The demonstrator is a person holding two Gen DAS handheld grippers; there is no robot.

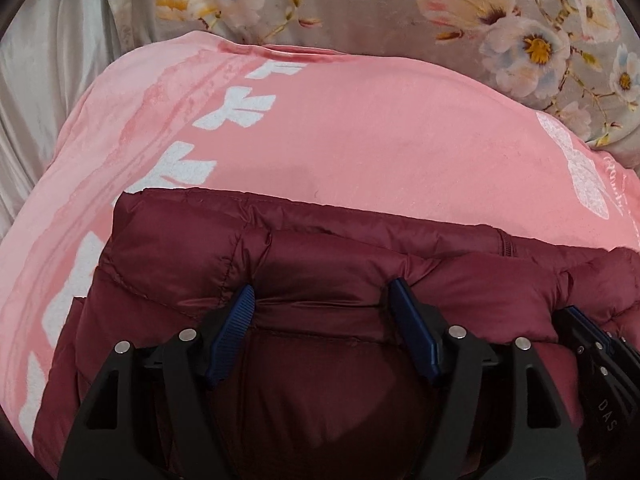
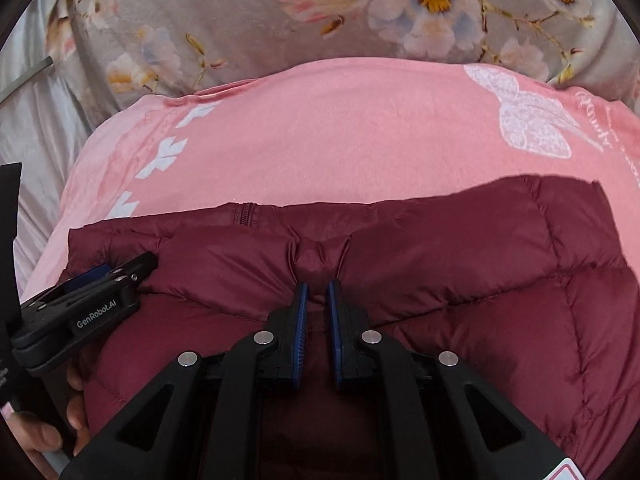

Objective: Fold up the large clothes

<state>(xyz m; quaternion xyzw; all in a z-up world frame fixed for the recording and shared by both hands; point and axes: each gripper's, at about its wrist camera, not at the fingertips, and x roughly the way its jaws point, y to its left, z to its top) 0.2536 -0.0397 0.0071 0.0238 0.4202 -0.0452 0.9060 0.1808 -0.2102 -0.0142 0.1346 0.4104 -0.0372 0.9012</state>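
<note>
Your right gripper [image 2: 318, 286] has its blue pads nearly together, pinching a small pucker of the quilted maroon puffer jacket [image 2: 460, 248] at the folded edge; your left gripper [image 1: 322, 290] stands wide, its blue-padded fingers [image 1: 240, 308] pressed down on the same fold with a broad span of fabric between them; the jacket lies on a pink blanket with white butterfly prints [image 2: 340, 140]; at twelve o'clock beyond it spreads a grey floral bedspread [image 2: 224, 12]; your hand [image 2: 44, 436] shows at eight o'clock
</note>
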